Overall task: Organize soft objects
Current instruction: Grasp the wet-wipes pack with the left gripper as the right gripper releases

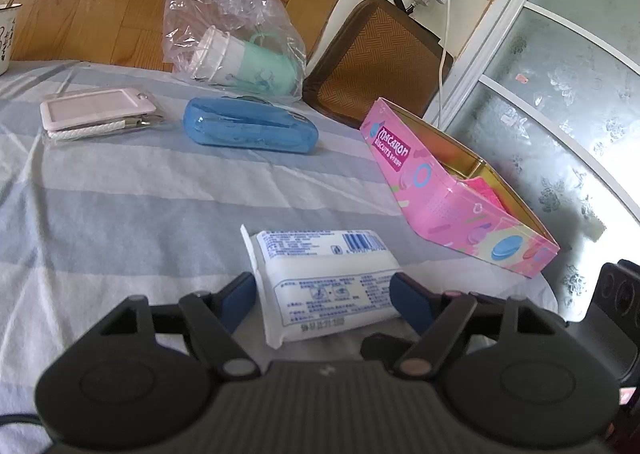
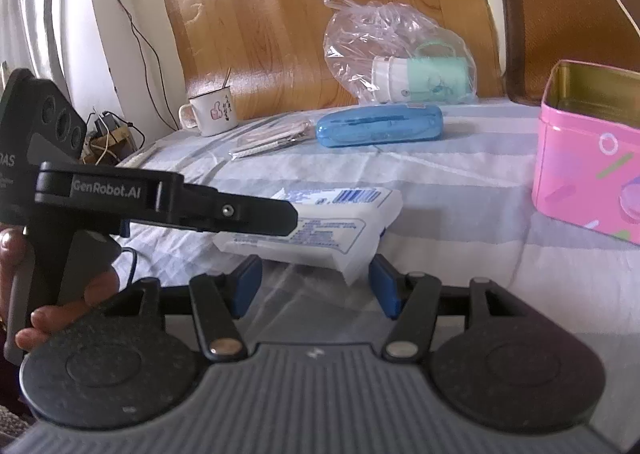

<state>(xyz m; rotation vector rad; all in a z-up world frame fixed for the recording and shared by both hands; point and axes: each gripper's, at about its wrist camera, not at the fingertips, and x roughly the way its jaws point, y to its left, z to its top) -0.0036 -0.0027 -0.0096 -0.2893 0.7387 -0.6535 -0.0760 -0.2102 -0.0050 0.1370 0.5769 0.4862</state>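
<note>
Both grippers stand wide, holding nothing. The left gripper (image 1: 324, 290) straddles the tissue pack (image 1: 324, 278), pads apart from it; the tin (image 1: 452, 190) lies at two o'clock. The right gripper (image 2: 316, 282) faces the pack's corner; closing unevenly could squirt the slippery pack sideways.

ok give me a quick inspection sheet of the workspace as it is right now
surface: striped blue and white cloth, wrinkled.
job's things: white tissue pack lying flat; open pink tin to its right, something pink inside.
clutter: blue case, card holder with cord, mint cup in a clear plastic bag, white mug.
grippers: left gripper jaws open either side of the pack, pads not pressing; right gripper jaws open just short of the pack's corner.
cables: white lead from a wall power strip; thin wires on the wall.
surroundings: wooden board, brown chair back, frosted glass door.
</note>
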